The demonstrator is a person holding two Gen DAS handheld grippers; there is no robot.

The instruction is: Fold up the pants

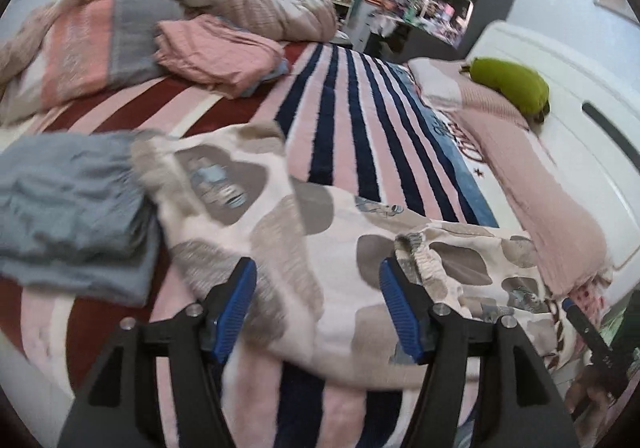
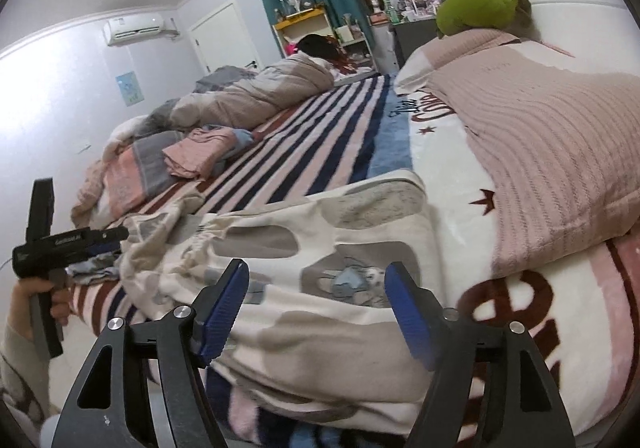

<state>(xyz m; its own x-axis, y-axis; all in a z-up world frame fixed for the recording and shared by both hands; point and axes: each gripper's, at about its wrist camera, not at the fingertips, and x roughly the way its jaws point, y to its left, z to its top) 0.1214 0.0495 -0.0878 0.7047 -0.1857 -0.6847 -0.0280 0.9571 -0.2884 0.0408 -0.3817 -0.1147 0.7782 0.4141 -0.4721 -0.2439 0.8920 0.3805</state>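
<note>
The left gripper (image 1: 318,304) hangs over the cream pants (image 1: 320,232) with grey-brown patches, its blue-padded jaws standing apart with nothing pinched between them, the cloth lying flat below. The pants stretch across a striped blanket (image 1: 352,120), their elastic waistband (image 1: 420,252) just beside the right-hand pad, and a folded grey-blue garment (image 1: 68,216) lies touching them on the left. Farther back sit a folded pink garment (image 1: 216,48), a rumpled quilt (image 1: 256,0), and a green plush toy (image 1: 510,82) on a pink pillow (image 1: 532,176).
</note>
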